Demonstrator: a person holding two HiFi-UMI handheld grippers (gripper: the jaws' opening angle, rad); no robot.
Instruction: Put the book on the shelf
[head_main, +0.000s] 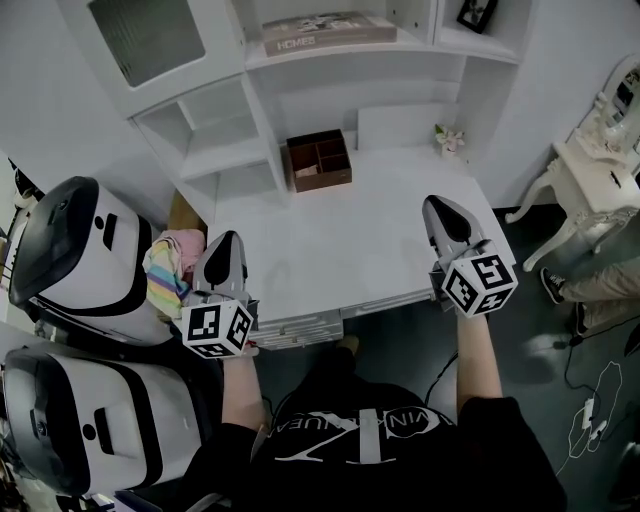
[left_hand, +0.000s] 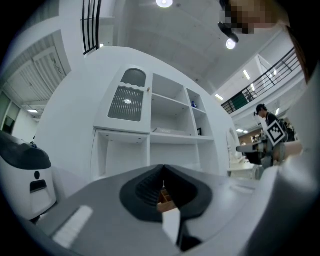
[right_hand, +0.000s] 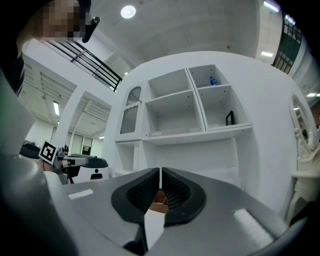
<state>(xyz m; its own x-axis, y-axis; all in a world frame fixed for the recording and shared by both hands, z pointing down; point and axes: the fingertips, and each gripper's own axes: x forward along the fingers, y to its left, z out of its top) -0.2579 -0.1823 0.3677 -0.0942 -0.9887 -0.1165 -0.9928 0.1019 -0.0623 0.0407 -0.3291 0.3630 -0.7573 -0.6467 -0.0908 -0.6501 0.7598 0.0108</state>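
The book (head_main: 328, 30) lies flat on the upper middle shelf of the white unit, also visible in the left gripper view (left_hand: 170, 131) and the right gripper view (right_hand: 167, 132). My left gripper (head_main: 222, 241) hovers over the front left corner of the white desk (head_main: 360, 240), jaws shut with nothing between them (left_hand: 163, 172). On the other side, my right gripper (head_main: 437, 204) hangs over the desk's front right part, also shut and empty (right_hand: 160, 172). Both grippers point toward the shelf unit, well short of the book.
A brown wooden box (head_main: 319, 160) with compartments stands at the back of the desk. A small flower pot (head_main: 447, 138) sits at the back right. Two white-and-black machines (head_main: 75, 250) and a striped cloth (head_main: 170, 270) are at the left, a white dressing table (head_main: 590, 170) at the right.
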